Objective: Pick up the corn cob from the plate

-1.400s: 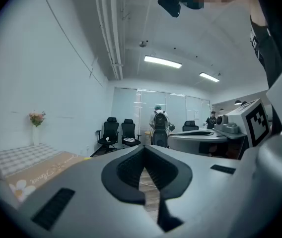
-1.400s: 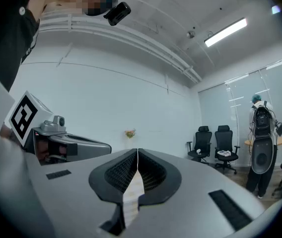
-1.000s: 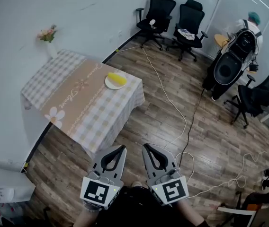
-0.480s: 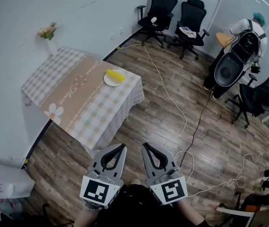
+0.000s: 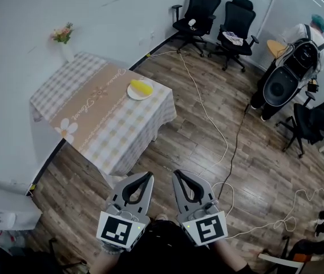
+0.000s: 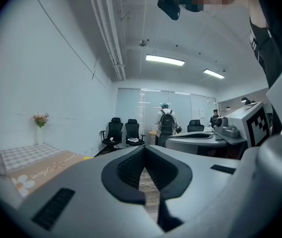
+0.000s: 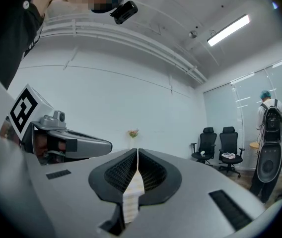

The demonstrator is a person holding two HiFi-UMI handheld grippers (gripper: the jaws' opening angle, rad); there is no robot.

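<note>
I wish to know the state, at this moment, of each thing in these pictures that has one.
corn cob: lying on the plate, untouched.
plate: on the table, near its edge.
left gripper: shut, empty, short of the table.
right gripper: shut, empty, short of the table.
vase: upright, at the table's far corner.

Pale blue-white walls point(image 5: 19, 10) enclose a brown wood-plank floor point(image 5: 190, 153). A square table under a checked cloth with a tan runner point(image 5: 122, 136) stands by the wall, with a white vase of pink flowers point(image 5: 65, 41) at its far corner. Two black wheeled office chairs point(image 5: 196, 10) stand near a frosted glass partition point(image 6: 131, 108). A long white cable point(image 5: 209, 116) trails across the floor. Fluorescent ceiling strips point(image 6: 165, 60) are lit.
</note>
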